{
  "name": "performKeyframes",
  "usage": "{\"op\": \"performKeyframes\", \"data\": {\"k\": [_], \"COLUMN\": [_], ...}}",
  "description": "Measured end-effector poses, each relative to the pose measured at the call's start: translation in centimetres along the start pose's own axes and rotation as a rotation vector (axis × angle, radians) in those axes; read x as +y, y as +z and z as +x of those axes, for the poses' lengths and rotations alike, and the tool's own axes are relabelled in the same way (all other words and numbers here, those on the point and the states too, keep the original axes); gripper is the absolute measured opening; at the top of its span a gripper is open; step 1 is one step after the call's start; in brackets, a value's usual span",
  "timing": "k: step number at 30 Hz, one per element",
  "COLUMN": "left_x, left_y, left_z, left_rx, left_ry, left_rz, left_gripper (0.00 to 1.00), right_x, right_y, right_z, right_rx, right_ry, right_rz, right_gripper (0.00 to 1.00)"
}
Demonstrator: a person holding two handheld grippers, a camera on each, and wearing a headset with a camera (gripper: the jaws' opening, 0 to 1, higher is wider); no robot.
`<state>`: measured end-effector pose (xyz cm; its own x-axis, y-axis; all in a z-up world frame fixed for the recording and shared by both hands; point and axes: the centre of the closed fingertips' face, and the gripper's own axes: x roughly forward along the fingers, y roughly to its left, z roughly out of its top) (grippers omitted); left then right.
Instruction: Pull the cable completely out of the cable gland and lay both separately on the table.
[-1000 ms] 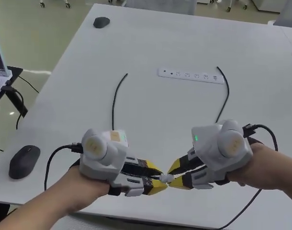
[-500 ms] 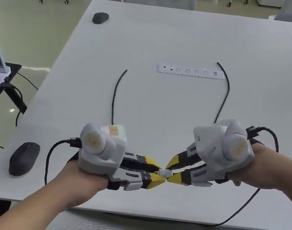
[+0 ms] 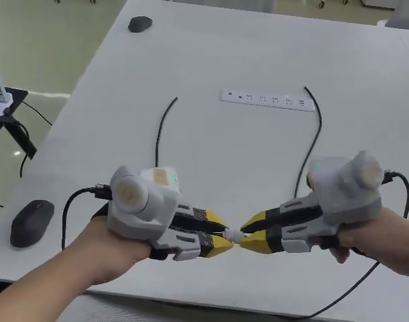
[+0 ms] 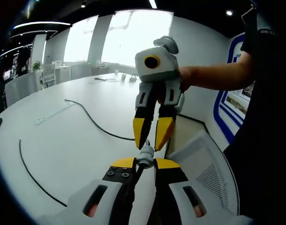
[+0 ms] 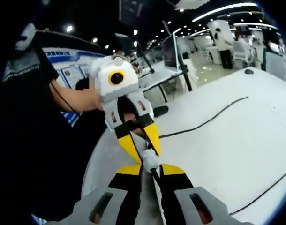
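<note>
Yellow-tipped left gripper [image 3: 221, 240] and right gripper [image 3: 250, 239] meet tip to tip, both pinching a white cable gland [image 3: 234, 235] between them, white desk [image 3: 211, 67] below.

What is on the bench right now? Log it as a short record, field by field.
cable gland: white, held between the two gripper tips near the table's front edge
left gripper: shut on the cable gland
right gripper: shut on the cable, right behind the gland
cable: black, seems still seated in the gland
also on table: power strip, loose black lead
</note>
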<state>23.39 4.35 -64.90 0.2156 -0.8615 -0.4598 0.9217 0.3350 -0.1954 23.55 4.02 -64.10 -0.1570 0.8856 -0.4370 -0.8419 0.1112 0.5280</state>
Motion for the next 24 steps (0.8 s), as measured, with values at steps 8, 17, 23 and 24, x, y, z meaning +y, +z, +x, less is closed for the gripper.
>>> {"op": "performKeyframes", "data": {"k": [8,17,23,24], "left_x": [-0.1,-0.1,-0.1,-0.1], "left_y": [0.6,0.8,0.4,0.4], "left_z": [-0.1,-0.1,-0.2,-0.2], "left_rx": [-0.002,-0.002,0.011,0.011], "left_ry": [0.000,-0.002,-0.002,-0.003], "left_rz": [0.073,0.075,0.069,0.066], "left_gripper": [0.14,0.14,0.15,0.15], "right_x": [-0.7,0.7,0.8,0.8], "right_y": [0.0,-0.1,0.1,0.2], "right_z": [0.3,1.1,1.1,1.1], "right_rx": [-0.031,-0.026,-0.047,-0.053], "right_ry": [0.112,0.166,0.178,0.177], "right_rz": [0.153,0.173,0.190,0.194], "right_gripper": [0.14,0.11,0.09,0.09]}}
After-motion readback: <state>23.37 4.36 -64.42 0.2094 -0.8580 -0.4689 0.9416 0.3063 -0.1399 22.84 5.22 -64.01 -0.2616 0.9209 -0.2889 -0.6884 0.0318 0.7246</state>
